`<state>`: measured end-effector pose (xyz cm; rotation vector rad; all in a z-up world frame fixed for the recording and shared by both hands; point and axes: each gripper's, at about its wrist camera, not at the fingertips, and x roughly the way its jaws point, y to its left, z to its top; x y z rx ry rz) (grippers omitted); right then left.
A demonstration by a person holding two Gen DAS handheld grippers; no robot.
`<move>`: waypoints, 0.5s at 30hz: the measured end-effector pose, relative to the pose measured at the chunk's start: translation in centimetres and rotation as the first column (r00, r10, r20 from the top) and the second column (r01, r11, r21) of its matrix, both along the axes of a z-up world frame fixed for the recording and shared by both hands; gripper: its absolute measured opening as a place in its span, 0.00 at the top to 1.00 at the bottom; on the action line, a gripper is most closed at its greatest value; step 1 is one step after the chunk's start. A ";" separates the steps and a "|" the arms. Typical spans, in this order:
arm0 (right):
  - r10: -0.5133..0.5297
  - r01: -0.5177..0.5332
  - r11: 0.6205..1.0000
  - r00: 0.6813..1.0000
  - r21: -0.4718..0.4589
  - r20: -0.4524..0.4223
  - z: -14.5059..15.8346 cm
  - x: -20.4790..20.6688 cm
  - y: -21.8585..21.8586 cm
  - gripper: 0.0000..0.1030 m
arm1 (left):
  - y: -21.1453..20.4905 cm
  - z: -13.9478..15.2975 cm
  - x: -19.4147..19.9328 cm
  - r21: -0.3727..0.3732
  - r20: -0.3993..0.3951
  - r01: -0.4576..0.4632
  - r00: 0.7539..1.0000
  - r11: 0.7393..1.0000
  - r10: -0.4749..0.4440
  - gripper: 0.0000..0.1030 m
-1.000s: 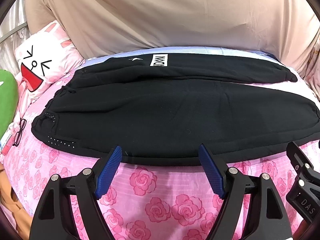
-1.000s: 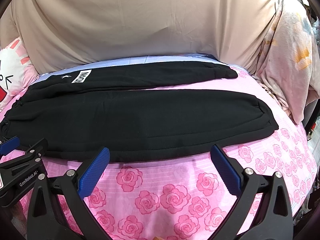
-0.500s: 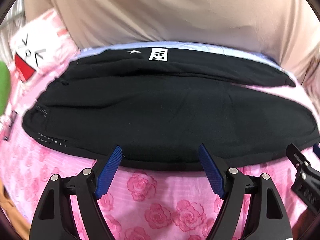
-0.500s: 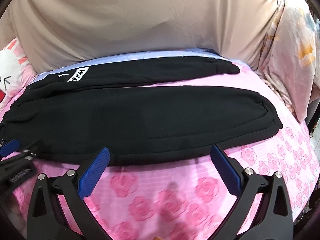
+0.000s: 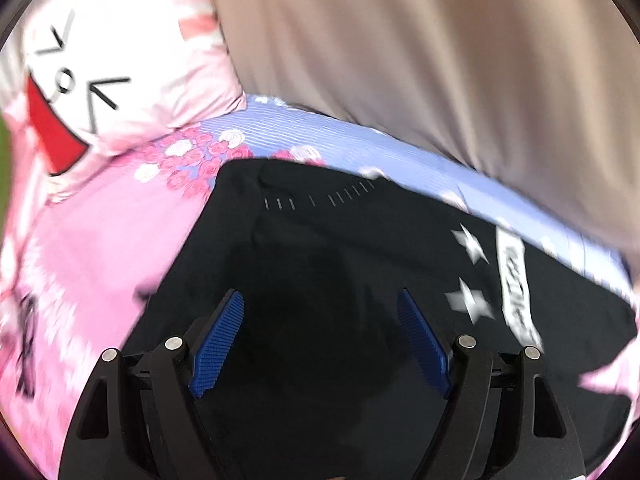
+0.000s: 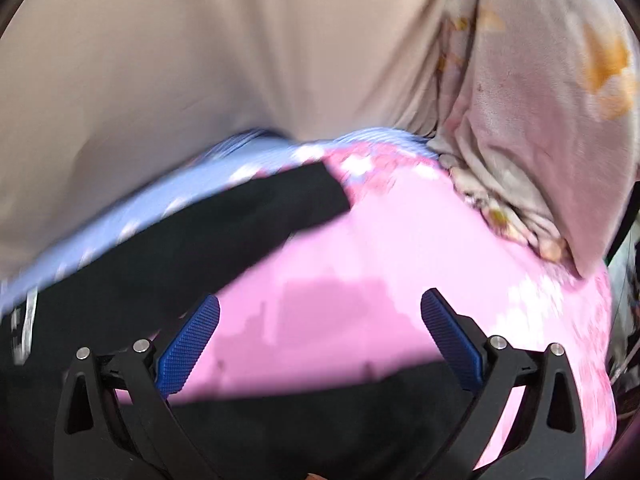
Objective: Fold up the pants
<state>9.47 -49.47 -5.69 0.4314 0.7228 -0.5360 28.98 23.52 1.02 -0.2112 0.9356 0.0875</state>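
Lying flat on the bed (image 5: 100, 240) with its pink rose-print sheet, the black pants (image 5: 320, 260) fill the middle of the left wrist view, their waistband at the left and white stars and a white label at the right. The left gripper (image 5: 320, 300) hangs over the upper part of the pants, its blue pads spread wide with nothing between them. The right gripper (image 6: 320, 308) is just as wide and empty, over pink sheet between the far leg (image 6: 240, 216) and the near leg (image 6: 320, 420). A cartoon-face pillow (image 5: 100, 80) sits far left; a beige cover (image 6: 200, 60) rises behind; both views are blurred
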 end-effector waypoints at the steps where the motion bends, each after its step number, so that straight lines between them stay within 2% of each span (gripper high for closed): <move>1: -0.005 0.005 1.000 1.000 0.009 -0.003 0.1 1.1 -0.8 0.04 | 0.7 -0.2 1.4 -0.001 -0.008 -0.017 1.000 1.000 0.017 0.26; 4: 0.007 -0.006 1.000 0.999 0.025 -0.041 -0.2 5.6 -3.2 0.04 | 2.8 -1.0 5.1 0.008 -0.034 -0.074 0.997 0.997 0.074 0.26; 9: 0.009 -0.004 0.999 0.991 0.039 -0.133 -2.2 11.5 -4.7 0.04 | 5.5 -3.6 9.6 -0.040 -0.111 -0.154 0.983 0.987 0.149 0.26; 12: -0.010 0.016 0.999 0.983 0.033 -0.186 -3.8 13.4 -5.1 0.04 | 6.7 -5.3 11.4 -0.057 -0.148 -0.191 0.972 0.980 0.181 0.25; 13: -0.012 0.021 0.999 0.981 0.043 -0.193 -4.3 13.7 -5.2 0.04 | 6.6 -5.5 11.5 -0.048 -0.132 -0.192 0.974 0.980 0.184 0.20; 15: 0.007 0.007 0.998 0.981 0.070 -0.194 -5.2 14.2 -5.1 0.06 | 6.1 -5.7 12.2 -0.022 -0.126 -0.187 0.975 0.982 0.183 0.18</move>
